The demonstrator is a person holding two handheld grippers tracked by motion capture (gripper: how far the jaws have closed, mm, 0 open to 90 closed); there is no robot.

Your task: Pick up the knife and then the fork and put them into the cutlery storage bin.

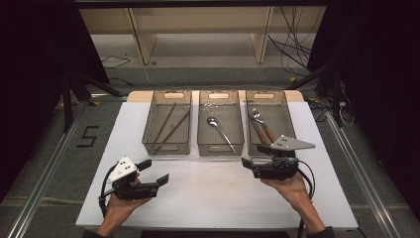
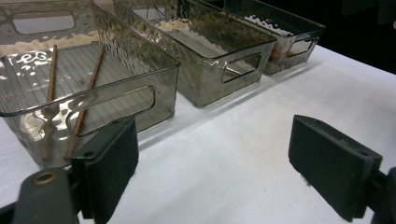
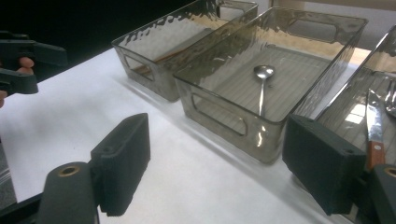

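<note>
Both tongs, left tongs (image 1: 151,171) and right tongs (image 1: 255,154), gape empty above the white surface (image 1: 213,193). Beyond them stand three clear bins: chopsticks (image 1: 167,126) in the left, a spoon (image 1: 220,131) in the middle, wooden-handled cutlery (image 1: 261,126) just beyond the right tongs.

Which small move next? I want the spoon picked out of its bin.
Probably bring the right gripper forward over the middle bin: its jaws stand open and empty, and the spoon lies alone there, just ahead and to its left.
</note>
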